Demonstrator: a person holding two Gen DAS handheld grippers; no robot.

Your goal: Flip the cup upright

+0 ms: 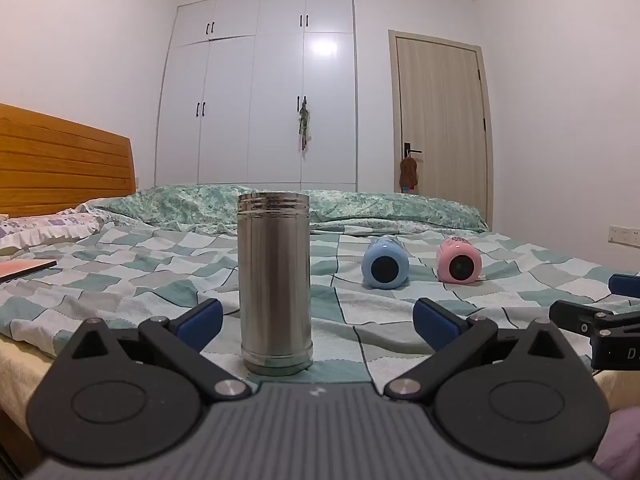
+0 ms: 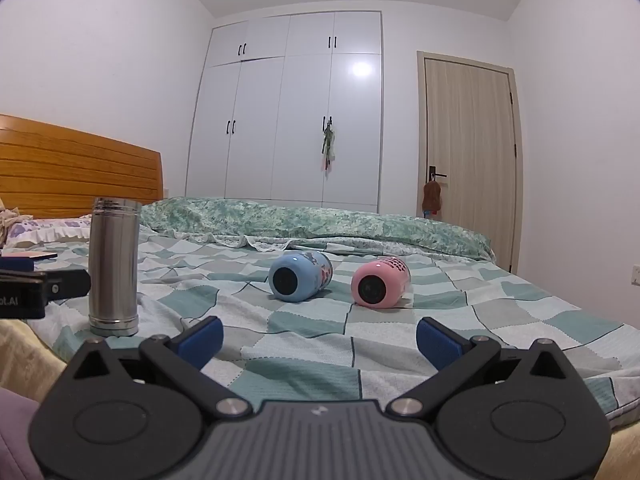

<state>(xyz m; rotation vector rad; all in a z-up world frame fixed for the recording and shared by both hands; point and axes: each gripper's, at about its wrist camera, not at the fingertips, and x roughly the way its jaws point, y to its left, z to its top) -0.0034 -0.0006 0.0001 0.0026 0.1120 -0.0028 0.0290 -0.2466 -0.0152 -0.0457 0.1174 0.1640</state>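
Observation:
A steel cup [image 1: 275,284] stands upright on the checked bedspread, between the fingers of my open left gripper [image 1: 318,318] but touching neither; it also shows at the left of the right wrist view [image 2: 114,266]. A blue cup [image 1: 385,263] [image 2: 300,276] and a pink cup [image 1: 458,260] [image 2: 380,283] lie on their sides farther back, dark ends facing me. My right gripper [image 2: 320,340] is open and empty, short of the two lying cups. Its finger [image 1: 580,320] shows at the right edge of the left wrist view.
A folded green quilt [image 2: 320,220] lies across the far side of the bed. A wooden headboard [image 1: 60,160] is at the left, with a pillow [image 1: 44,228] and a flat pink item [image 1: 24,269]. White wardrobes [image 1: 260,92] and a door [image 1: 440,112] stand behind.

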